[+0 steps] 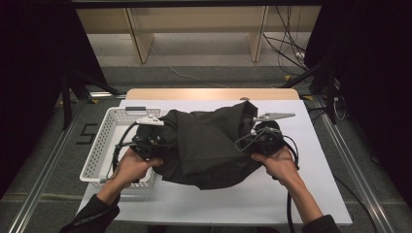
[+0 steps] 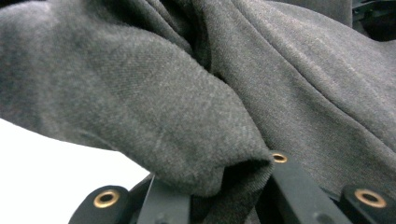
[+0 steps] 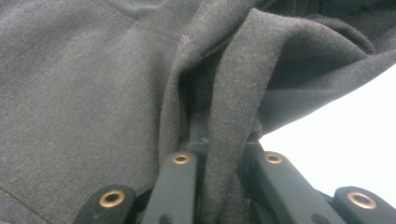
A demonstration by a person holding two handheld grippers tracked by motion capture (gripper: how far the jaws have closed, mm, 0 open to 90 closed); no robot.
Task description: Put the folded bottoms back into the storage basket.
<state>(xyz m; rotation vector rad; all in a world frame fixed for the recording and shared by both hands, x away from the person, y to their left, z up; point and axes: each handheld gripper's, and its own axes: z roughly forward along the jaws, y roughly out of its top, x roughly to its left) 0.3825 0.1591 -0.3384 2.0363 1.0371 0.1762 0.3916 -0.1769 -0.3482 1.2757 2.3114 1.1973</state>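
Hanging between both tongs: dark garment [image 1: 209, 145]; folds clamped.

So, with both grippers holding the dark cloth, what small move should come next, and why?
Probably lift both grippers a little and draw them apart. The left gripper and right gripper each pinch a fold of the dark garment, which lies bunched on the white table, partly over the white basket. Spreading would open it flat.
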